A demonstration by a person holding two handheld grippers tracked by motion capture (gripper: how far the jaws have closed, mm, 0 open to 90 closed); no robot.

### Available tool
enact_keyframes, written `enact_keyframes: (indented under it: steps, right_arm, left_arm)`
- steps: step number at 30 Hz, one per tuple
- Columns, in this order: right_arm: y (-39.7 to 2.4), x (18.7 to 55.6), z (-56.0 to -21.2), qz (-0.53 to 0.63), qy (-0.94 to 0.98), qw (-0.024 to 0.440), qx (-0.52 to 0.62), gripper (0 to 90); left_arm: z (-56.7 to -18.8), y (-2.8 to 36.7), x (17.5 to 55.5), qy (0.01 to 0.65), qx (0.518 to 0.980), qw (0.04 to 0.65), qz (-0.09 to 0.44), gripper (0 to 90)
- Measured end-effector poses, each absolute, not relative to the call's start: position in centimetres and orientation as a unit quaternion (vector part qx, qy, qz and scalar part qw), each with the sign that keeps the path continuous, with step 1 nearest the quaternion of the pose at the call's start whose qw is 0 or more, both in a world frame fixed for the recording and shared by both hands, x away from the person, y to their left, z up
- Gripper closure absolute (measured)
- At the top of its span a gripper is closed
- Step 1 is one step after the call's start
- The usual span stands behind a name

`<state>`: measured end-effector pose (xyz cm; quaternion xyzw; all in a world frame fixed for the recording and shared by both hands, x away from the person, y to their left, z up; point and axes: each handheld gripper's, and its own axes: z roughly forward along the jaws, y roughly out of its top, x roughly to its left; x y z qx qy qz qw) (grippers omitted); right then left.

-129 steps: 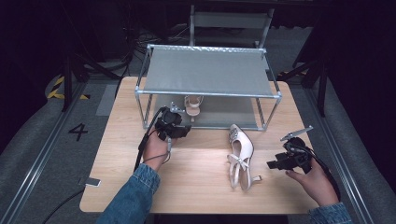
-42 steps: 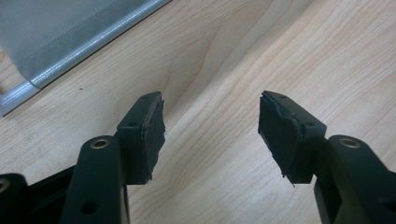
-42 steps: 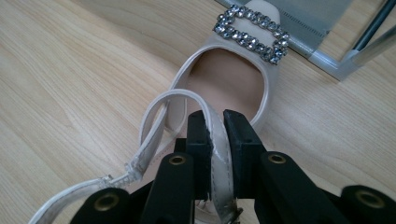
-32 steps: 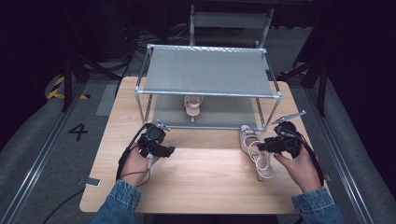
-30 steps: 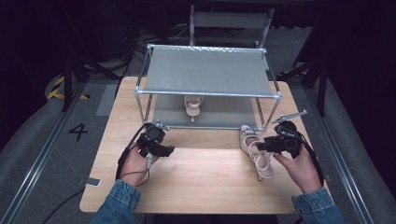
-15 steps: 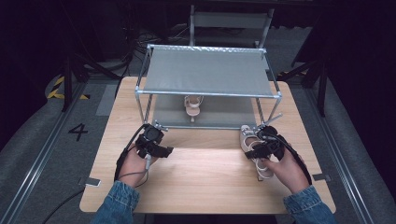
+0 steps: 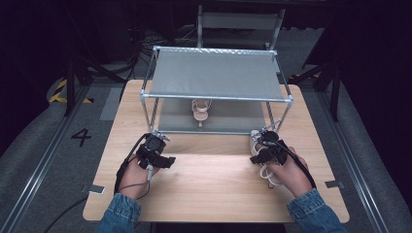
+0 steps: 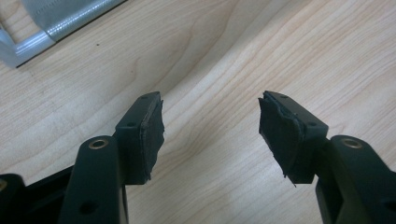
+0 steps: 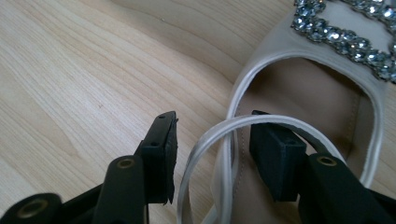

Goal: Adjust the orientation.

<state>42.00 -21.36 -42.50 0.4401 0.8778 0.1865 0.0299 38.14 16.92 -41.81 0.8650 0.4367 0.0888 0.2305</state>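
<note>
A pale beige sandal [image 7: 270,177] with thin straps lies on the wooden table [image 7: 214,194], right of centre, toe toward the rack. My right gripper [image 7: 261,153] sits low over it. In the right gripper view this gripper [image 9: 212,140] is open: one jaw is outside the shoe and the other rests inside over the insole [image 9: 303,93]. The looped strap [image 9: 201,144] stands between the pads with a gap to the outer pad. A rhinestone band [image 9: 345,28] crosses the toe. My left gripper [image 7: 164,160] is open over bare wood [image 8: 210,126]. A matching sandal [image 7: 200,108] stands on the rack's lower shelf.
A metal-framed rack [image 7: 214,77] with a grey top shelf takes up the far half of the table. Its front right leg [image 7: 284,116] stands just beyond the right gripper. A chair [image 7: 238,19] is behind the table. The table's near edge runs by the forearms.
My right gripper has moved left and down onto the sandal, its jaws now straddling the shoe's side and strap. Several seconds ago the sandal lay nearer the centre. The left hand stays almost still.
</note>
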Motion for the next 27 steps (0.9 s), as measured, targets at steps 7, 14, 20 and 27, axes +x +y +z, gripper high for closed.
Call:
enact_keyframes:
  steps: [7, 14, 20, 27]
  right_arm:
    - [-19.9, 42.4, -43.1, 0.151, 0.896, 0.070, 0.411, 63.7]
    - [-19.8, 42.3, -43.0, 0.138, 0.896, 0.100, 0.410, 82.6]
    - [-19.8, 42.3, -42.7, 0.130, 0.900, 0.099, 0.403, 85.5]
    - [-20.0, 41.9, -41.6, 0.151, 0.902, 0.098, 0.392, 86.7]
  left_arm:
    - [-42.0, 17.5, 37.8, 0.442, 0.863, 0.227, 0.092, 40.0]
    - [-42.2, 17.7, 37.7, 0.444, 0.863, 0.224, 0.091, 40.1]
    - [-42.2, 18.0, 37.8, 0.447, 0.861, 0.224, 0.092, 40.0]
    - [-42.0, 18.2, 37.8, 0.450, 0.858, 0.232, 0.087, 40.0]
